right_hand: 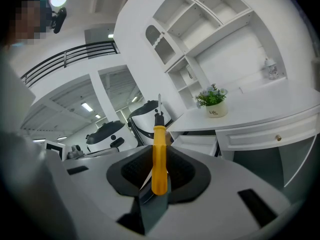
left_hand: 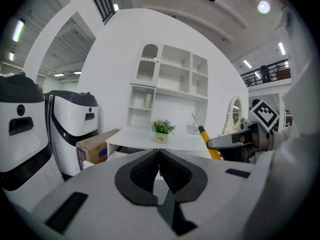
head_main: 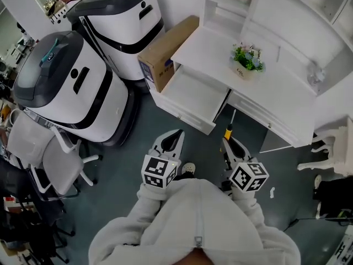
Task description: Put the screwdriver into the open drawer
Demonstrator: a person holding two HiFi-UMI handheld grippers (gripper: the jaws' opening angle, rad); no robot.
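A screwdriver (right_hand: 158,154) with a yellow handle and a thin metal shaft stands upright between the pads of my right gripper (right_hand: 159,165), which is shut on the handle. In the head view the screwdriver (head_main: 228,130) sticks forward out of the right gripper (head_main: 230,147), pointing toward the white desk (head_main: 287,95). The open drawer (head_main: 190,95) juts out from the desk's left part, ahead and a little left of both grippers. My left gripper (head_main: 172,141) hangs beside the right one with its jaws pressed together and nothing between them. The left gripper view shows the screwdriver (left_hand: 204,134) at the right.
A cardboard box (head_main: 166,51) leans against the desk's left end by the drawer. Two large white-and-grey machines (head_main: 66,87) stand at the left, with a white chair (head_main: 52,159) below them. A small potted plant (head_main: 246,61) sits on the desk top. A white stool (head_main: 331,150) stands at the right.
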